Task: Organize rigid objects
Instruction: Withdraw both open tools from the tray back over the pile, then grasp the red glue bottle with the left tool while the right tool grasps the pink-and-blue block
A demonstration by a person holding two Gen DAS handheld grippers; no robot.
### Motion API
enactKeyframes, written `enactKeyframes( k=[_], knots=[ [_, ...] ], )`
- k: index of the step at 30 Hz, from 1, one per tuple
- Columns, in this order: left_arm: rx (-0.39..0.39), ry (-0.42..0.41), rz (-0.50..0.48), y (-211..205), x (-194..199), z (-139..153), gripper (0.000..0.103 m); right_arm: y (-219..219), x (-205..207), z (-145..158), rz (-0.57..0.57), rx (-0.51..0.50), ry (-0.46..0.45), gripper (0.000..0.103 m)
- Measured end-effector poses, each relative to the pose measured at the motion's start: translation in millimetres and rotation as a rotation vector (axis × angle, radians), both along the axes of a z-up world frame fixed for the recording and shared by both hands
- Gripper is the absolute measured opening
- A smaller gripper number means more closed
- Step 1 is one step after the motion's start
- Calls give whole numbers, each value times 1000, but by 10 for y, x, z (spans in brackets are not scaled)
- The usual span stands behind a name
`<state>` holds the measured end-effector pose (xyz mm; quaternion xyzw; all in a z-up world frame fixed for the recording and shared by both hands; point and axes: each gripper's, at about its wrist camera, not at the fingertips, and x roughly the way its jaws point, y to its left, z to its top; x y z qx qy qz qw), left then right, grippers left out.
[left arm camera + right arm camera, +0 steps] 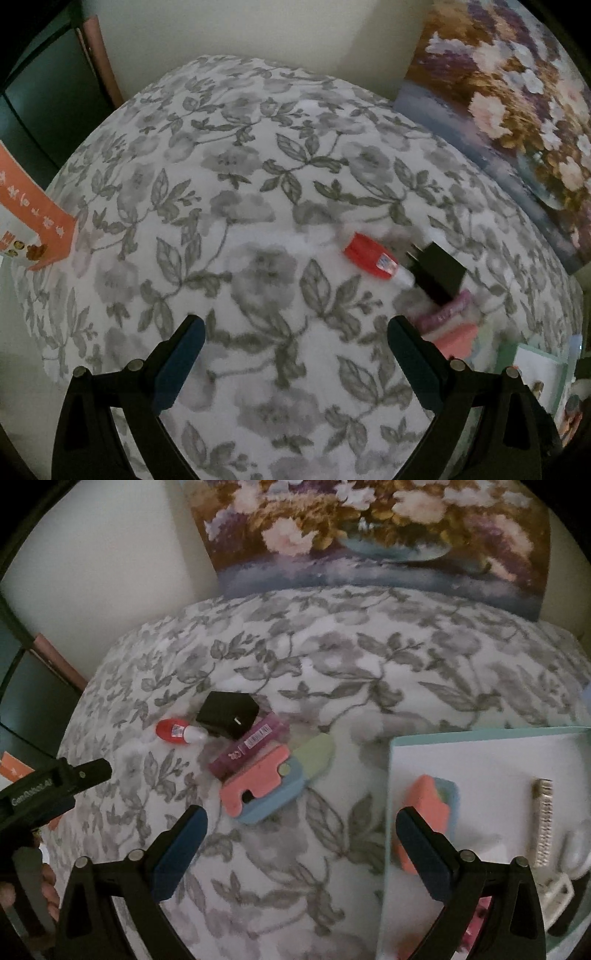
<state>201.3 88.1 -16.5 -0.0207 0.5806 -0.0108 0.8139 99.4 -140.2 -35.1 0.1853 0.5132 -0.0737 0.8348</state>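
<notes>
Hovering over a floral cloth (258, 155), the left claw (295, 332) is spread wide with nothing between its 2 fingers. Ahead of it and to its right lie a red bottle (367, 260), a black charger (437, 271) touching the bottle's white cap, and a purple tube (448, 312) just beyond the right finger. The right claw (301, 821) is also spread and empty, its right finger over the edge of a pale tray (480, 753) that holds an orange-and-blue block (428, 805) and a silvery strip (543, 819). Ahead of this claw, slightly left, a pastel folding toy (266, 786) rests against the tube (247, 746), with the charger (229, 718) and bottle (177, 731) farther left. A floral painting (369, 535) stands beyond the cloth.
</notes>
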Motion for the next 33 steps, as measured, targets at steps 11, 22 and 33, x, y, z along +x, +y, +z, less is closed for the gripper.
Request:
enactKeyframes(
  k=[11, 22, 33],
  knots=[
    [-12, 28, -36, -139, 312, -262, 99, 193, 369, -396, 80, 3, 60, 103],
    [-2, 49, -157, -441, 413, -571, 99, 316, 529, -540, 134, -85, 75, 103],
    [-9, 26, -241, -663, 469, -702, 99, 434, 664, -642, 189, -216, 53, 103]
  ],
)
